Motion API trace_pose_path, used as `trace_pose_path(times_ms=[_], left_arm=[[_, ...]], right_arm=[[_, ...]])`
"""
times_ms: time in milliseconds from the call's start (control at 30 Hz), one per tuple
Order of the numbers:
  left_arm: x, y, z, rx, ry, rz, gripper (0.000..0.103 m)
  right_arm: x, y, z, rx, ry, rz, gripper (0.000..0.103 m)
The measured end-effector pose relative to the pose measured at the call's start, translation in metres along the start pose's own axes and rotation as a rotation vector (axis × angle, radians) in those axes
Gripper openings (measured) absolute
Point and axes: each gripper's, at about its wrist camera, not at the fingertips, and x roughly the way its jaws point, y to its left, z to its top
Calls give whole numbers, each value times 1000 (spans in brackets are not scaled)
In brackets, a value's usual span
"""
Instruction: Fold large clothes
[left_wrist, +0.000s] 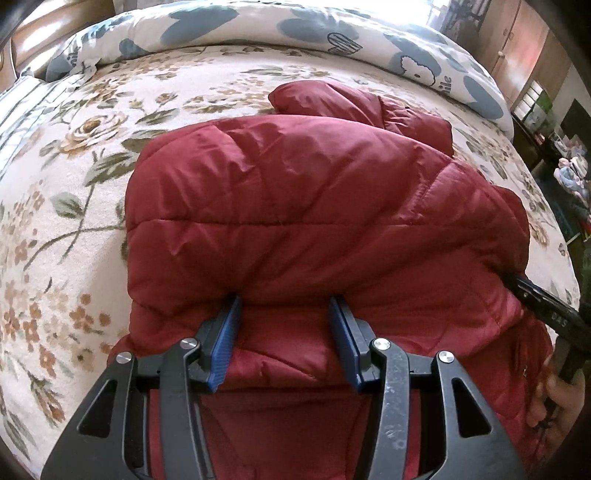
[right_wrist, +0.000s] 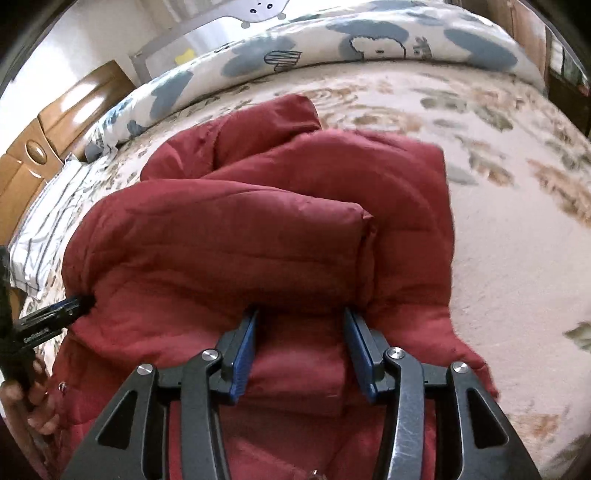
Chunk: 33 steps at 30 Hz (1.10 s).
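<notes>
Both tongs, left (left_wrist: 284, 306) and right (right_wrist: 301, 317), clench a thick fold of the red jacket (left_wrist: 314, 206) on the bed (left_wrist: 74, 184).

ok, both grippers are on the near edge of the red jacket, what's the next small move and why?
Probably lift that near edge a little and carry it away from you, over the bulk. Both the left gripper and right gripper have padded fabric bunched between their fingers, and the red jacket lies only partly folded on the floral bedspread, its sleeve already tucked across the top.
</notes>
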Motion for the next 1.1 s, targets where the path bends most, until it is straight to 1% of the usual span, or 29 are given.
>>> trace_pose_path(times_ms=[100, 200, 267, 333, 433, 467, 567, 733, 933, 1033, 1100], left_arm=[[1, 1, 0, 5, 1, -1, 49], [0, 0, 1, 10, 6, 1, 49], [-4, 2, 2, -2, 11, -11, 48], [-13, 5, 1, -26, 13, -28, 49], [-29, 10, -5, -43, -4, -22, 52], [-34, 11, -7, -46, -10, -22, 52], [-47, 16, -17, -57, -19, -26, 52], [-64, 24, -38, -76, -23, -42, 52], [-87, 28, -63, -73, -40, -43, 52], [-101, 30, -78, -71, -46, -44, 52], [-107, 32, -88, -69, -45, -46, 52]], right_arm=[[2, -3, 1, 17, 3, 2, 50], [2, -3, 2, 20, 2, 8, 51], [0, -3, 2, 20, 3, 7, 51], [-6, -3, 2, 25, -8, 12, 51], [-21, -3, 2, 44, -23, 20, 51], [-29, -3, 1, 48, -32, 27, 54], [-46, -1, -4, 37, -46, 46, 54], [-74, 2, -19, 16, -47, 77, 54], [-101, 3, -44, 13, -31, 113, 55], [-112, 4, -59, 6, -11, 136, 63], [-120, 6, -71, -10, -1, 144, 65]])
